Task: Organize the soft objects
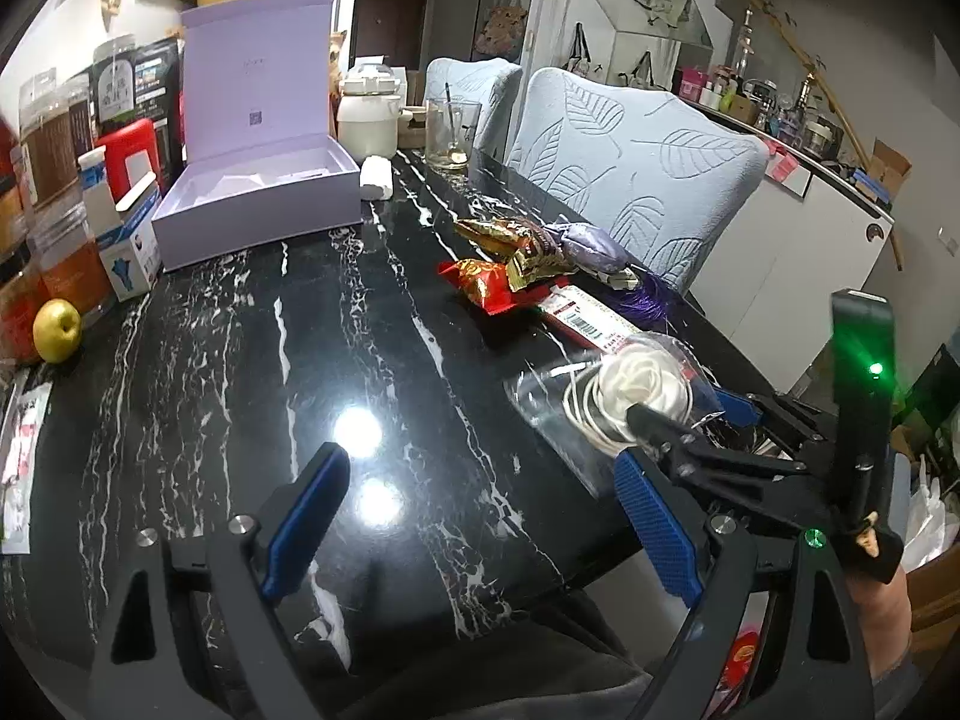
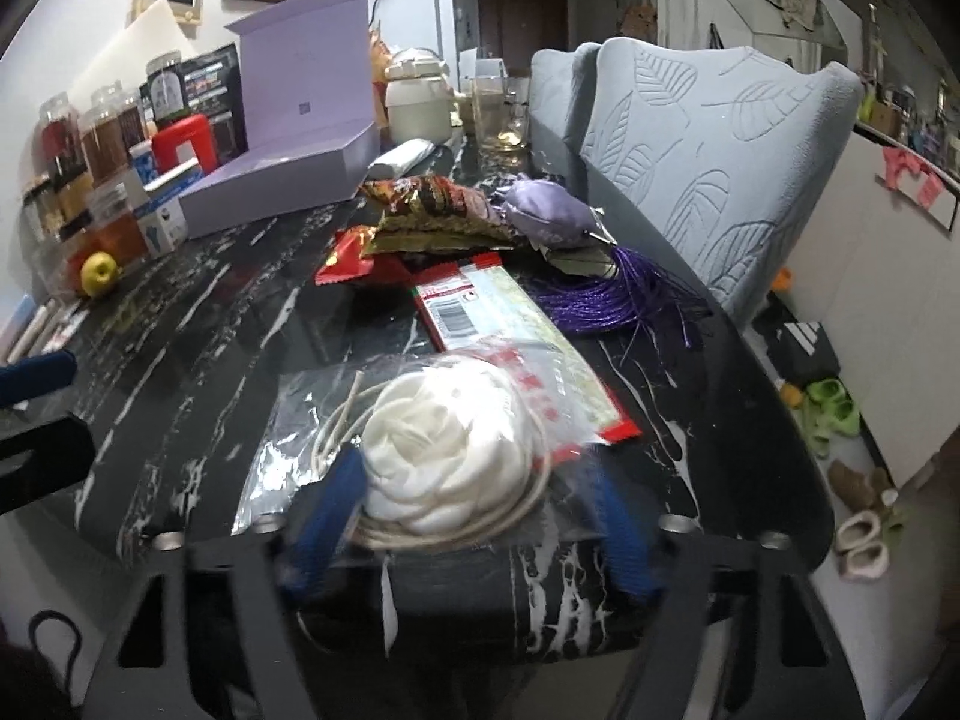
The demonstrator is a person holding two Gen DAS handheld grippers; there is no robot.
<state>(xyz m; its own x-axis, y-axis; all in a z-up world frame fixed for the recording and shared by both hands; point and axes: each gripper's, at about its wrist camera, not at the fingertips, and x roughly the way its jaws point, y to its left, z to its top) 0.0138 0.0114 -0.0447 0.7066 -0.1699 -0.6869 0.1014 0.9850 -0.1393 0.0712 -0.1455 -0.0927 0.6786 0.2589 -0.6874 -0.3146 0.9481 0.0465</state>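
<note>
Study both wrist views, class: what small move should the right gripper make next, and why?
Probably finish closing the right gripper on the clear plastic bag holding a white fabric rose. Its jaws straddle the bag on the black marble table, one blue pad at the rose's edge, the other apparently apart. The open lilac box suggests where it goes. The left gripper hangs open.

Left gripper [image 1: 480, 516] hangs over the black marble table [image 1: 252, 360], blue pads wide apart, nothing in them. Right gripper [image 1: 678, 426] sits at a clear bag [image 1: 576, 396] with a white fabric rose [image 1: 642, 381]. Behind: snack packets [image 1: 510, 264], purple pouch [image 1: 591, 246], open lilac box [image 1: 258, 180], an apple [image 1: 57, 330].
</note>
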